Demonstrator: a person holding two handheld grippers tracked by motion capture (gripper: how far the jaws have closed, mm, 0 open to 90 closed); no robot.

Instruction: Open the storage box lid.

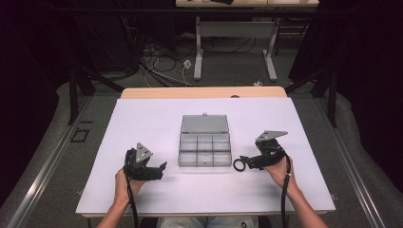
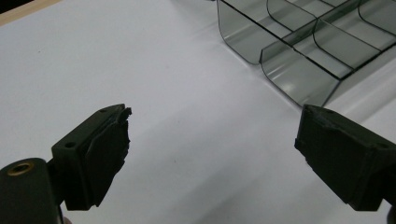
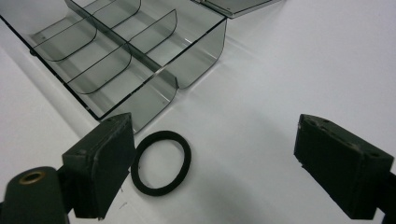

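High view | organizer box (image 1: 205,142) 1 | black ring (image 1: 239,165) 1 | tools 2

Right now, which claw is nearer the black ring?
Right. The right claw sits open just beside the black ring; the left claw is across the divided box, far off.

Looks like a lab or recording studio setup: dark curtained walls all round, loose cables (image 1: 159,61) tangled on the grey floor at 11 o'clock, a bare desk frame (image 1: 235,45) at 12, white-topped work table (image 1: 142,118) dead centre.
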